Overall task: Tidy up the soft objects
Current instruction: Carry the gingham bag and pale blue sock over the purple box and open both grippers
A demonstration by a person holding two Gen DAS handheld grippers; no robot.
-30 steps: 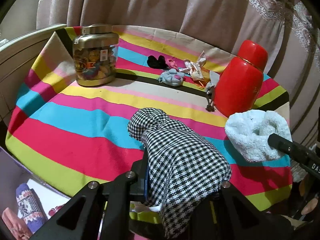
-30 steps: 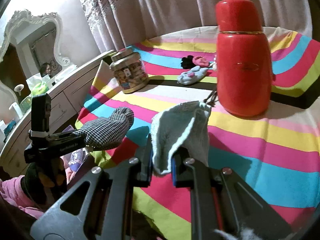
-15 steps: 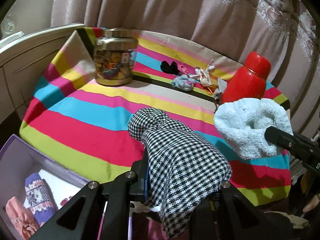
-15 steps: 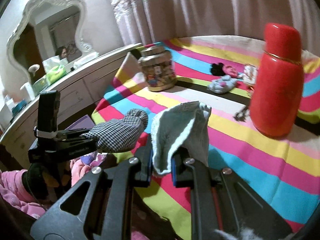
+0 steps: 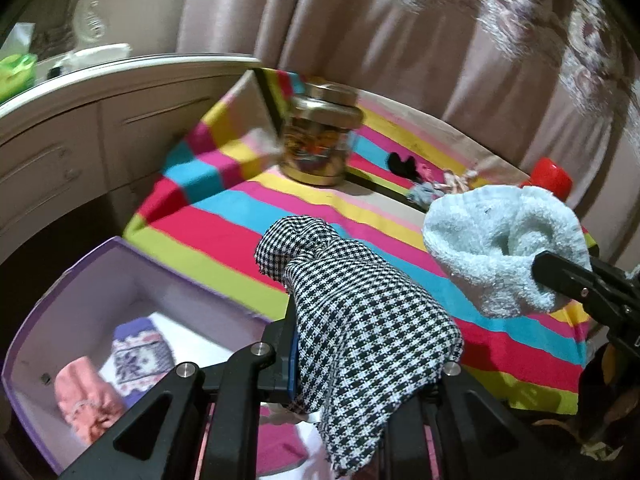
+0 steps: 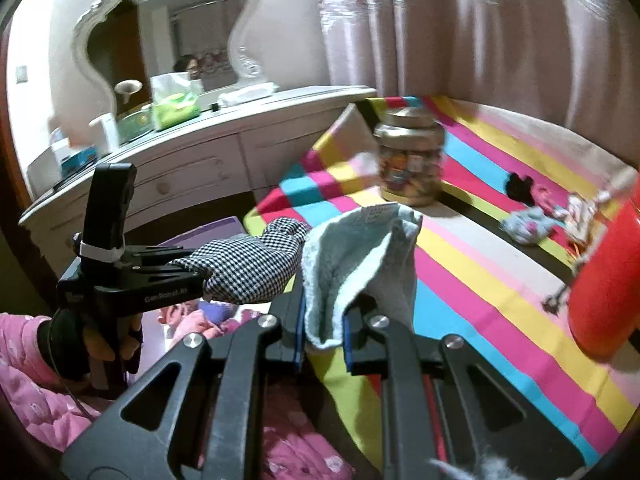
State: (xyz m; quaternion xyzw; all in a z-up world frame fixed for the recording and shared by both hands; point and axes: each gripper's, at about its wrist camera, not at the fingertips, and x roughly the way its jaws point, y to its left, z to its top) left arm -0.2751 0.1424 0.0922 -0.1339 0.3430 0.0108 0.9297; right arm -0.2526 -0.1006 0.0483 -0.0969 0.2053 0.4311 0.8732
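The left hand-held gripper (image 5: 360,364) is clenched on a black-and-white houndstooth mitten (image 5: 360,312), which sticks forward from between its fingers and droops over the near edge. It hangs in the air above the gap between the striped worktop (image 5: 248,216) and an open purple box (image 5: 76,288) down to the left. In the box lie a purple patterned knit piece (image 5: 140,354) and a pink soft piece (image 5: 86,400).

The right hand-held gripper (image 6: 324,340) is clenched on a pale blue fluffy sock (image 6: 352,264), gripping its lower end so the rest stands up and folds over. In the right wrist view the sock sits just beside the mitten's tip, over the worktop's near corner.

White lettering on the side of the left hand-held gripper reads roughly "GenRobot.AI", slightly blurred. A small label on the sock's upper edge is too small to read.

On the worktop stand a gold-lidded jar (image 6: 412,160) and a red flask (image 6: 604,284); the jar's printing is blurred.
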